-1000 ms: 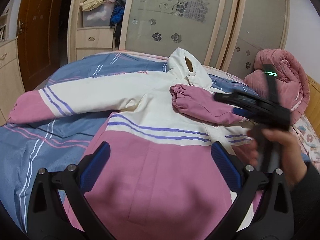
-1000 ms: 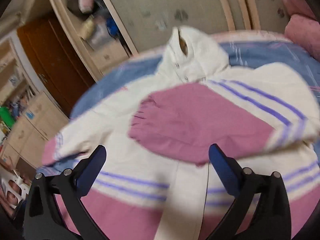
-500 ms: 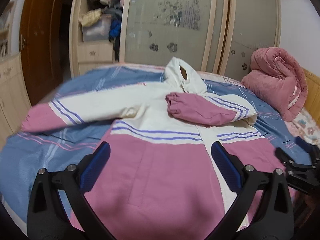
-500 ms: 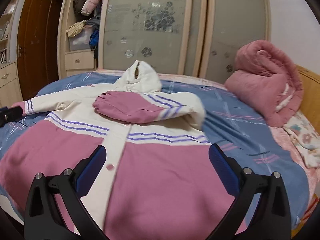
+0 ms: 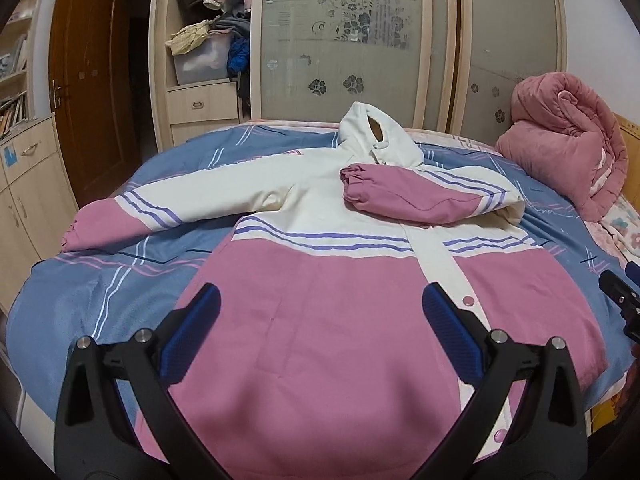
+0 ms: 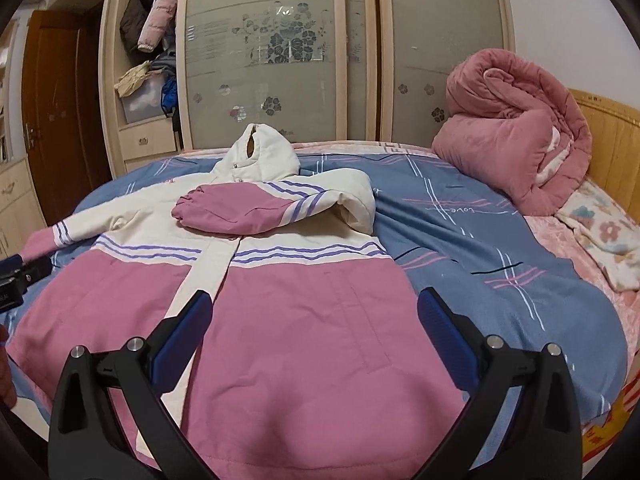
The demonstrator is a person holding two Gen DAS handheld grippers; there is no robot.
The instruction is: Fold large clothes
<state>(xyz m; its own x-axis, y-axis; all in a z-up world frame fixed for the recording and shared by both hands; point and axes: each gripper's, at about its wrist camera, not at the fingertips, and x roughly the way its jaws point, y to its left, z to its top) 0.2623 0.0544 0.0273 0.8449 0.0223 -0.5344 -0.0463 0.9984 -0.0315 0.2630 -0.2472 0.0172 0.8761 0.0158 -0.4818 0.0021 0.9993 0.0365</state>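
A pink and cream hooded jacket point(image 5: 340, 300) lies flat, front up, on the bed; it also shows in the right wrist view point(image 6: 288, 312). Its right sleeve point(image 5: 420, 196) is folded across the chest, also in the right wrist view point(image 6: 256, 208). Its left sleeve point(image 5: 160, 204) lies stretched out to the left. My left gripper point(image 5: 320, 332) is open and empty above the jacket's lower left half. My right gripper point(image 6: 316, 332) is open and empty above the lower right half; its tip shows at the right edge of the left wrist view point(image 5: 620, 300).
The bed has a blue striped sheet point(image 6: 480, 248). A rolled pink quilt point(image 6: 516, 132) sits at the far right by the wooden headboard point(image 6: 608, 136). A wardrobe with glass sliding doors point(image 5: 352, 40) stands behind the bed. Low cabinets point(image 5: 24, 176) stand to the left.
Both grippers have pulled back toward the jacket's hem. The right gripper has left the folded sleeve and moved off to the right side. The sleeve stays folded across the chest.
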